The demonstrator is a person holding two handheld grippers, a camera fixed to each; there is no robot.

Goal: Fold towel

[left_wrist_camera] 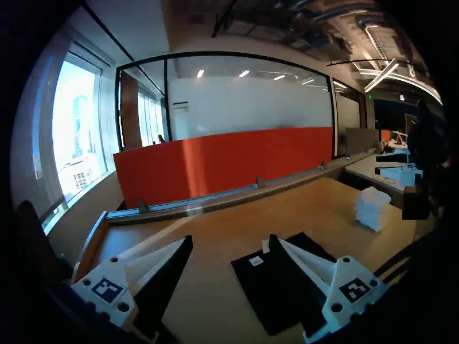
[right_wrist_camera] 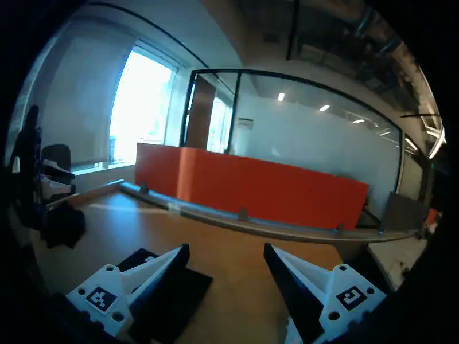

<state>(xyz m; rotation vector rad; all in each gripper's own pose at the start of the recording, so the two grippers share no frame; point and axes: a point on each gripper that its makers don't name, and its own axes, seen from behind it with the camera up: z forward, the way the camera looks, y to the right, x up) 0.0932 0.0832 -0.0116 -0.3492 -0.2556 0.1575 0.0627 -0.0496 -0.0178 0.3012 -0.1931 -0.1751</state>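
A black towel [left_wrist_camera: 269, 286] lies flat on the wooden table [left_wrist_camera: 321, 209], folded into a rectangle, with a small white tag [left_wrist_camera: 256, 261] near its far edge. My left gripper [left_wrist_camera: 229, 239] hovers open above the table, its right finger [left_wrist_camera: 298, 266] over the towel. In the right gripper view the same black towel [right_wrist_camera: 183, 289] sits low and to the left, partly under the left finger [right_wrist_camera: 155, 275]. My right gripper [right_wrist_camera: 225, 247] is open and holds nothing.
A stack of folded white towels [left_wrist_camera: 372, 209] rests on the table to the right. An orange partition [left_wrist_camera: 229, 160] and a metal rail [left_wrist_camera: 229, 198] run along the table's far edge. The other gripper and a dark hand [right_wrist_camera: 54, 198] appear at far left.
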